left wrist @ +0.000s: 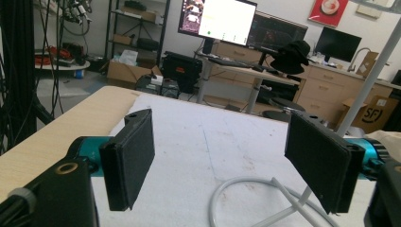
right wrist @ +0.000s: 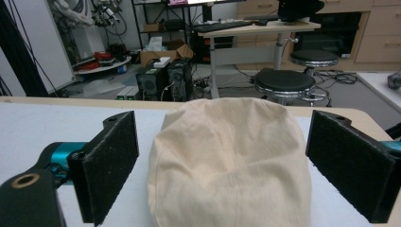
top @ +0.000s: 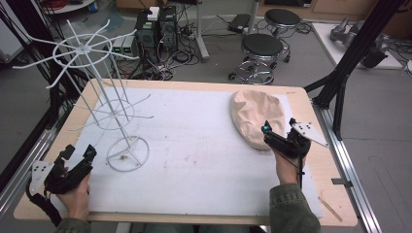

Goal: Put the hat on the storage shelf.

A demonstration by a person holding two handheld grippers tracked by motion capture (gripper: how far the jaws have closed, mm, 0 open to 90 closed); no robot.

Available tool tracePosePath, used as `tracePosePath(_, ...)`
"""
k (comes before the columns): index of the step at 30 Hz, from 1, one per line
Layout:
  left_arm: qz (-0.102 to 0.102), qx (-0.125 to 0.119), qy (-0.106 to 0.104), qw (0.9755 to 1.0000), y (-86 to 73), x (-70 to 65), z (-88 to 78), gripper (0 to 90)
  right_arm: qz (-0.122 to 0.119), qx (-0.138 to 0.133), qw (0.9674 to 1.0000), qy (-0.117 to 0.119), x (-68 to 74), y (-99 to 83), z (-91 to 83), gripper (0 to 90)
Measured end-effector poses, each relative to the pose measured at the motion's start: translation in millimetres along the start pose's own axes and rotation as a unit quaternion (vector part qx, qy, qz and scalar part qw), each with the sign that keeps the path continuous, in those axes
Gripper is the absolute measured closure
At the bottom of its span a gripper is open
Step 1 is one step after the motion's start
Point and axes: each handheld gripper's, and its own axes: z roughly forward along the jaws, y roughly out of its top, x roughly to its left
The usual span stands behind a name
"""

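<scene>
So the beige cap [top: 256,118] lies at the desk's [top: 194,160] far right, dead ahead of the right claw [top: 279,130], wide open and empty. Left claw [top: 77,154], also open, faces the wire rack's [top: 127,153] base.

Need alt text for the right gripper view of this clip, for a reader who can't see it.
A beige fabric cap lies on the white table cover, centred between the two open black jaws of the right tool, which do not touch it. Beyond the table's far edge are black stools, computer towers and a desk.
</scene>
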Motion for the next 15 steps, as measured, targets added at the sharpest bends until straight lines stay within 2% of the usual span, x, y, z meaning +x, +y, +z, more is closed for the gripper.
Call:
tracePosePath(7,-0.001,-0.003,-0.002,1.0000,0.4,-1.5,-1.5,25.1,-0.004,0.011,0.9999,0.004,2.8,0.5,14.5,9.4)
tracePosePath(11,-0.003,-0.001,0.000,1.0000,0.1,-0.6,-1.3,25.1,0.007,0.019,0.9998,0.009,4.1,5.9,22.4,9.4)
tracePosePath(13,-0.003,-0.001,0.000,1.0000,-0.1,-0.5,-1.0,25.1,0.008,0.014,0.9998,0.012,4.4,7.1,24.3,9.4)
tracePosePath(15,-0.003,-0.001,-0.001,1.0000,-0.1,-0.6,-0.8,25.1,0.006,0.021,0.9997,0.009,5.9,8.6,32.7,9.4)
